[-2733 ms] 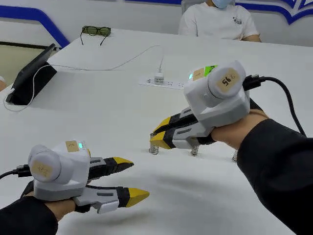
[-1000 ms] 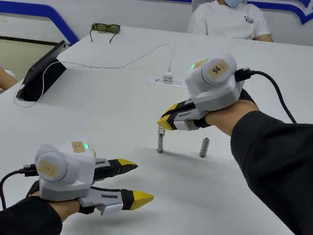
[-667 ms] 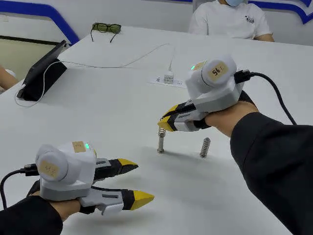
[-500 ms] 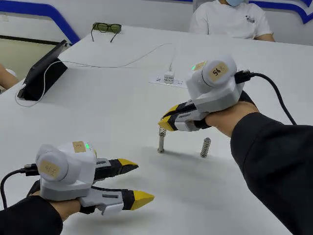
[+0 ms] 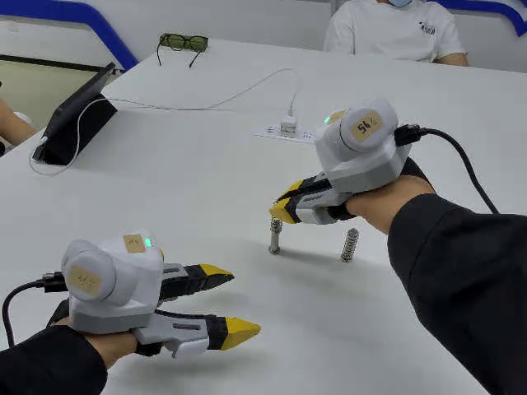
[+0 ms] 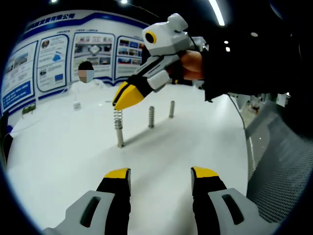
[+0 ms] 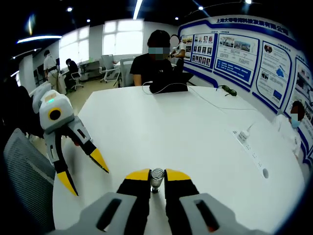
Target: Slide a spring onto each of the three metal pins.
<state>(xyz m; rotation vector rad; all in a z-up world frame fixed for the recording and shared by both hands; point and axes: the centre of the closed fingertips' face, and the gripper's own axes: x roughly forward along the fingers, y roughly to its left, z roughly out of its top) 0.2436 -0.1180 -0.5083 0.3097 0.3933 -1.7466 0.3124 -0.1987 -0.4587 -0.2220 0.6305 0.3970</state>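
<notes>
Where 2.7 s ago the right gripper point(image 5: 281, 213) sat low in front of the pins and hid their upper parts, it now stands higher, at the top of the nearest upright metal pin point(image 5: 274, 239). Its yellow-tipped jaws are pinched almost together on a small steel coil spring point(image 7: 157, 179), which sits around the top of that pin with bare shaft below it down to the white tabletop point(image 5: 189, 189). The left gripper point(image 5: 234, 301) has stayed low near the table's front edge, jaws wide apart and holding nothing.

The left gripper view shows three pins in a row: the nearest with the spring at its top, a middle pin point(image 6: 151, 117) and a far pin point(image 6: 171, 108). Both of these look coiled along their length, though the far one is too small to be sure. In the head view, two pins show, the second point(image 5: 351, 244) clearly wrapped by a spring.
</notes>
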